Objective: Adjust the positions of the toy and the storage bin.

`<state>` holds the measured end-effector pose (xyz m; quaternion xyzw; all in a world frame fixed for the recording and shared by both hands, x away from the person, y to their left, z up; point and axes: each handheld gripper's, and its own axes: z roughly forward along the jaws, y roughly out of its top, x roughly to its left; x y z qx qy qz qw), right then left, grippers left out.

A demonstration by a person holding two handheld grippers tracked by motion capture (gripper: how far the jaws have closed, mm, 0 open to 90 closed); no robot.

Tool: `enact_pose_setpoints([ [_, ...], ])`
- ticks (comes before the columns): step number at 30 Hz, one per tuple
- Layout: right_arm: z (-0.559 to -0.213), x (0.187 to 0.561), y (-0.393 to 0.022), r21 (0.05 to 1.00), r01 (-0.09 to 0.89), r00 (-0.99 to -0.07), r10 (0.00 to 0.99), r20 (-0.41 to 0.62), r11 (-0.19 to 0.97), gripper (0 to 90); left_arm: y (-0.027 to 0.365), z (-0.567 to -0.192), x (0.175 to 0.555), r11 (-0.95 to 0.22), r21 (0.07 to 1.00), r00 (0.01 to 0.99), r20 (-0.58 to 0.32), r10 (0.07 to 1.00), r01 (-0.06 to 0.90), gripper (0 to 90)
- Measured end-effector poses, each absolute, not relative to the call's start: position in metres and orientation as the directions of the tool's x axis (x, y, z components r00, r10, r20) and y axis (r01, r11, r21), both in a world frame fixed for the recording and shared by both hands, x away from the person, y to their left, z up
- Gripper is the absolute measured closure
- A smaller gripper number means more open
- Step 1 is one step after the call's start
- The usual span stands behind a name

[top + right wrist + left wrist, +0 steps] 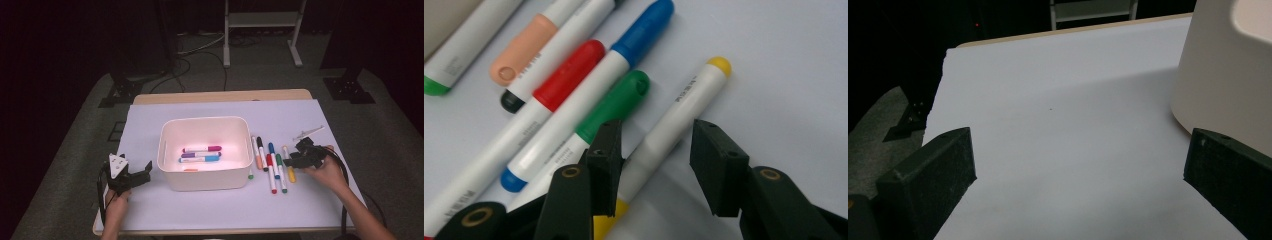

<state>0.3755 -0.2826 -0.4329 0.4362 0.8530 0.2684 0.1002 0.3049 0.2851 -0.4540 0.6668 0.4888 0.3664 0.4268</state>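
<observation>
A white bin (205, 179) stands mid-table with three markers (200, 154) lying inside. To its right lies a row of loose markers: orange (258, 159), red (270, 172), green (282, 175) and yellow (291, 175). My right gripper (295, 159) is low over the yellow marker (689, 95). Its jaws (656, 132) straddle the white barrel and stand open, with a gap on one side. The green marker (619, 100) lies just beside one jaw. My left gripper (142, 172) rests open left of the bin (1218, 75), with bare table between its jaws (1080, 155).
A small green cap (250, 175) lies by the bin's right front corner. A clear thin syringe-like item (308, 132) lies behind my right gripper. Blue (639, 35) and red (569, 75) markers crowd close to the yellow one. The table's right edge is near.
</observation>
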Motion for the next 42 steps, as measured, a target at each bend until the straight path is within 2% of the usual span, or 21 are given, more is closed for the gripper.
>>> enact_pose_setpoints([
  [7, -0.435, 0.366, -0.299, 0.535, 0.703, -0.563, 0.826, 0.016, 0.469, 60.7, 0.285, -0.454, 0.305, -0.159, 0.928, 0.254, 0.073, 0.964, 0.338, 0.0],
  [15, -0.437, 0.363, -0.308, 0.541, 0.713, -0.537, 0.843, 0.013, 0.446, 75.5, 0.285, -0.454, 0.305, -0.154, 0.927, 0.253, 0.067, 0.965, 0.341, 0.0],
  [22, -0.431, 0.363, -0.311, 0.535, 0.724, -0.543, 0.838, 0.053, 0.436, 76.0, 0.285, -0.454, 0.305, -0.156, 0.927, 0.252, 0.069, 0.965, 0.341, 0.0],
  [36, -0.365, 0.358, -0.301, 0.635, 0.660, -0.612, 0.777, 0.144, 0.402, 76.0, 0.285, -0.454, 0.305, -0.155, 0.927, 0.253, 0.068, 0.965, 0.341, 0.0],
  [42, -0.330, 0.352, -0.286, 0.681, 0.600, -0.671, 0.728, 0.142, 0.421, 76.0, 0.285, -0.454, 0.306, -0.155, 0.927, 0.253, 0.068, 0.965, 0.342, 0.0],
])
